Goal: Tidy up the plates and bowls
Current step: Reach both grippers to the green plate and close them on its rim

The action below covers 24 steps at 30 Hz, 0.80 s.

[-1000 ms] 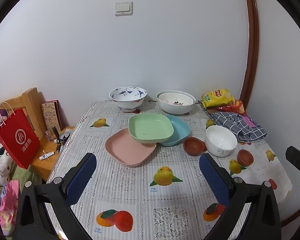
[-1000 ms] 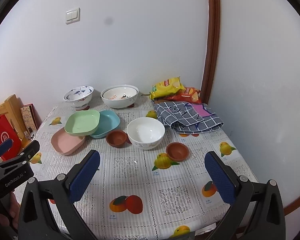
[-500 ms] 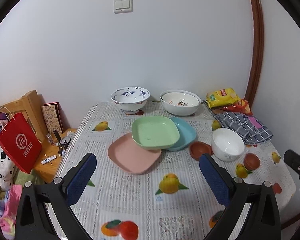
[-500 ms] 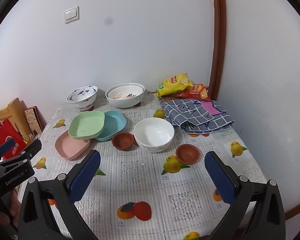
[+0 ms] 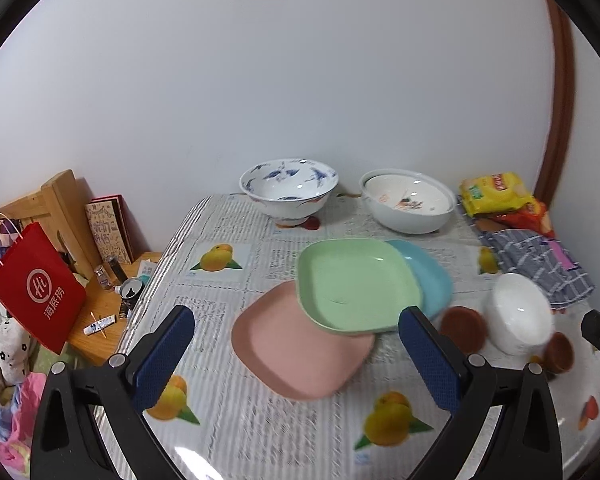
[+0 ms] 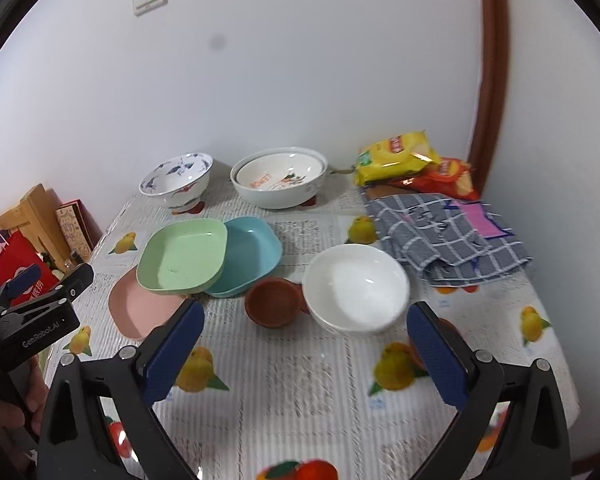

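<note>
A green plate rests tilted over a pink plate and a blue plate mid-table. To their right lie a small brown bowl, a white bowl and a second brown bowl. At the back stand a blue-patterned bowl and a large white bowl. My left gripper hangs open just short of the pink plate. My right gripper hangs open in front of the brown bowl and white bowl. Both hold nothing.
Snack bags and a checked cloth fill the back right corner. Left of the table, a low wooden stand carries small bottles, with a red paper bag beside it. A white wall closes the far side.
Both grippers have moved forward and lower over the table, so the dishes look larger and nearer. Nothing on the table has moved, and both grippers stay open.
</note>
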### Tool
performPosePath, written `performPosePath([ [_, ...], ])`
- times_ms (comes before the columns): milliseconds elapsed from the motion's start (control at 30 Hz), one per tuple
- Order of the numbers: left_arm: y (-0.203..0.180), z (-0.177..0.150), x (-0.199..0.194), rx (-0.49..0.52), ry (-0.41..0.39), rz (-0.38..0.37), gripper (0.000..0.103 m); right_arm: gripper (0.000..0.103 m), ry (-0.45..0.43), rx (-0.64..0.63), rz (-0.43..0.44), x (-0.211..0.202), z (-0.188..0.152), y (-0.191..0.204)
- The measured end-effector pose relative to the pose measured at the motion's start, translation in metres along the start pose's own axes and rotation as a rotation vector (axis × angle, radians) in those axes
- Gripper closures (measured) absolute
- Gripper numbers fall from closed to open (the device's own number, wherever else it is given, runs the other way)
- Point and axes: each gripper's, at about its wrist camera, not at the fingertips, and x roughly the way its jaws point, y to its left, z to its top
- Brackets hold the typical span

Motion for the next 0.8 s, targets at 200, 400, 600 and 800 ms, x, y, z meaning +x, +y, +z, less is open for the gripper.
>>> performPosePath([
  [200,0.018,0.007,0.041,-0.013,0.063,0.024,0.003,0.007,0.038,-0.020,0.041,0.046,0.014,0.016],
  [400,0.026,0.015,0.069,-0.016,0.105,0.007,0.010,0.012,0.067,-0.021,0.082,0.085,0.028,0.029],
  [600,0.017,0.019,0.103,0.015,0.164,-0.017,0.028,0.024,0.109,-0.040,0.102,0.125,0.037,0.047],
  [800,0.007,0.022,0.133,0.034,0.214,-0.047,0.041,0.038,0.169,-0.058,0.149,0.167,0.035,0.066],
])
